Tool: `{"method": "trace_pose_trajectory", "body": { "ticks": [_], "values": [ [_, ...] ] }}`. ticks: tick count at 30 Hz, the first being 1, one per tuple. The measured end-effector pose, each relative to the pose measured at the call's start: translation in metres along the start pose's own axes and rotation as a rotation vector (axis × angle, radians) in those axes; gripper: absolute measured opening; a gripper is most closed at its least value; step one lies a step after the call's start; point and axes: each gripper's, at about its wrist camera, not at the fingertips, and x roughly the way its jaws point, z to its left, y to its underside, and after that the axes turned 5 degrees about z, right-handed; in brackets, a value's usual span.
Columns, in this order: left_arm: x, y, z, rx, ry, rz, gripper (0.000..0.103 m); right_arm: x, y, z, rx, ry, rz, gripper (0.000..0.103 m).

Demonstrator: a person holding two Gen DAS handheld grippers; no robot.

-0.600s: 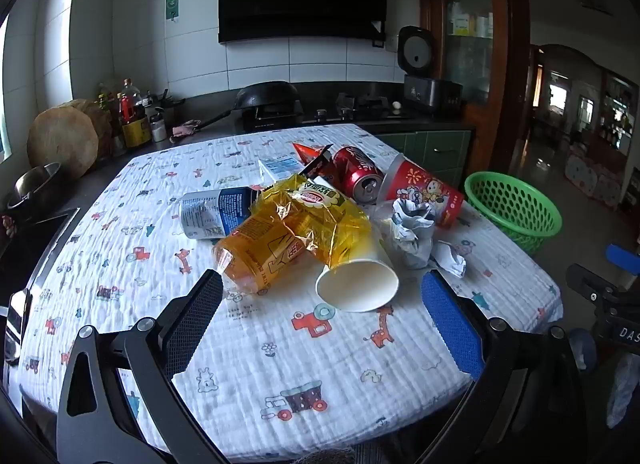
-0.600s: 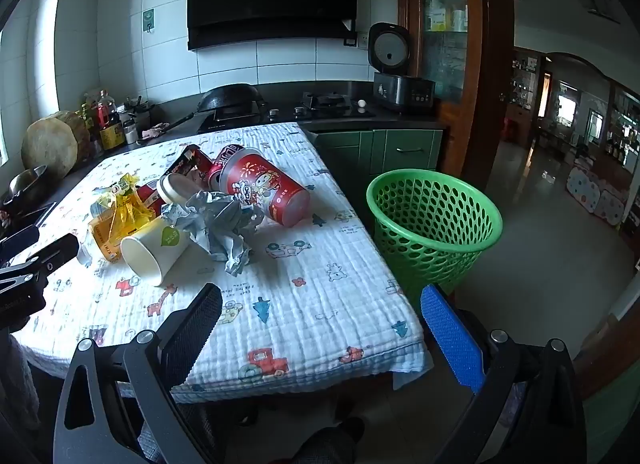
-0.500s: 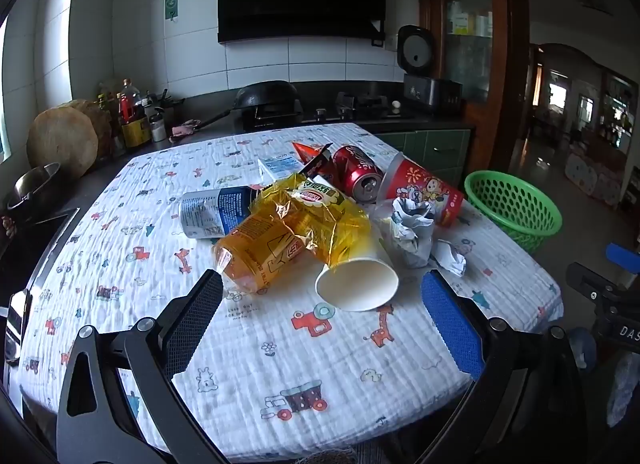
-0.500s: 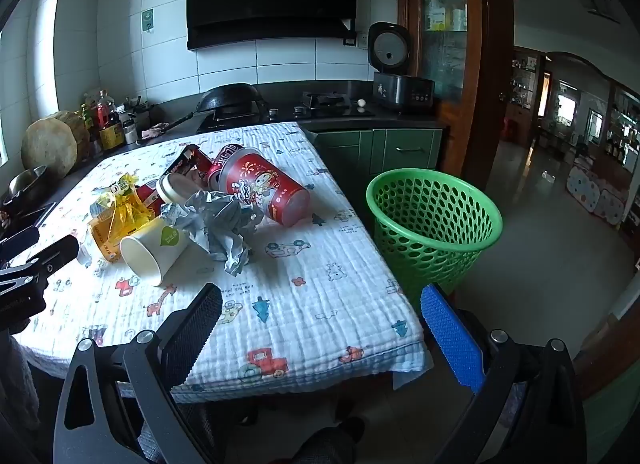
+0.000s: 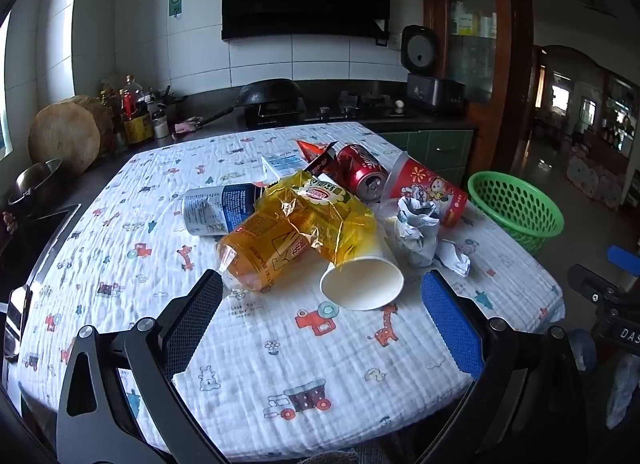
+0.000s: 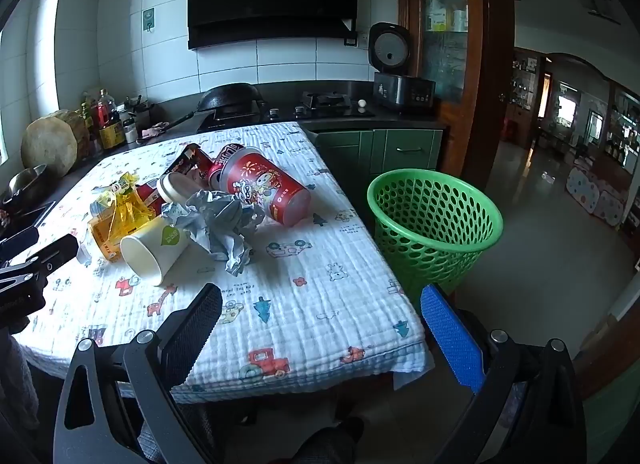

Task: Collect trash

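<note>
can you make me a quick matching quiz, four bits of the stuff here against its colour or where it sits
Things:
1. basket
2. paper cup
3. soda can
4. wrapper

Descriptions:
A. yellow, crinkled
B. white, on its side, mouth toward the camera
C. green, on the floor beside the table
D. red, lying on the cloth

Pairs: 1-C, 2-B, 3-D, 4-A

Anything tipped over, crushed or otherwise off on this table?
Yes. The white paper cup, red printed cup and red soda can all lie on their sides. Crumpled paper and a creased yellow wrapper sit among them. No spilled liquid shows.
</note>
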Motion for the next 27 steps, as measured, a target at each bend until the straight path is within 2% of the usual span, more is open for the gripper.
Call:
{"method": "trace_pose_trajectory", "body": {
  "ticks": [27],
  "values": [
    [0.0042, -0.0044, 0.0009, -0.009, -0.004, 0.014, 0.098, 0.0045, -0.0026, 0.0032, -0.014, -0.015, 0.005, 0.097]
  ]
}}
